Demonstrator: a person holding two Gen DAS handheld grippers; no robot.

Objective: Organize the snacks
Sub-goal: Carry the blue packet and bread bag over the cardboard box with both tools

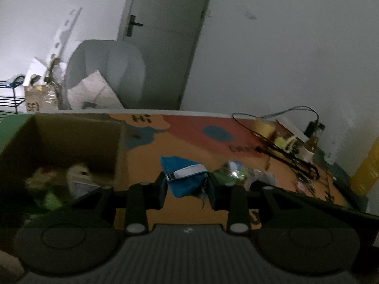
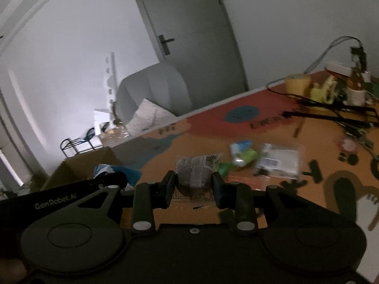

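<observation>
The left tool (image 1: 186, 185) is clenched on a blue snack packet (image 1: 183, 177), which hangs between its two fingers above the orange surface (image 1: 189, 146). To its left stands an open cardboard box (image 1: 78, 137) with some snacks (image 1: 56, 184) already inside; they are too blurred to name. The right tool (image 2: 194, 184) grips a grey wrapped snack with a barcode (image 2: 196, 171), also lifted off the surface. Near it, on the surface, lie a green and blue packet (image 2: 244, 153) and a clear packet (image 2: 278, 161), just beside each other. Far at the back are cables (image 2: 331, 111) and a yellow cup (image 2: 297, 84)
</observation>
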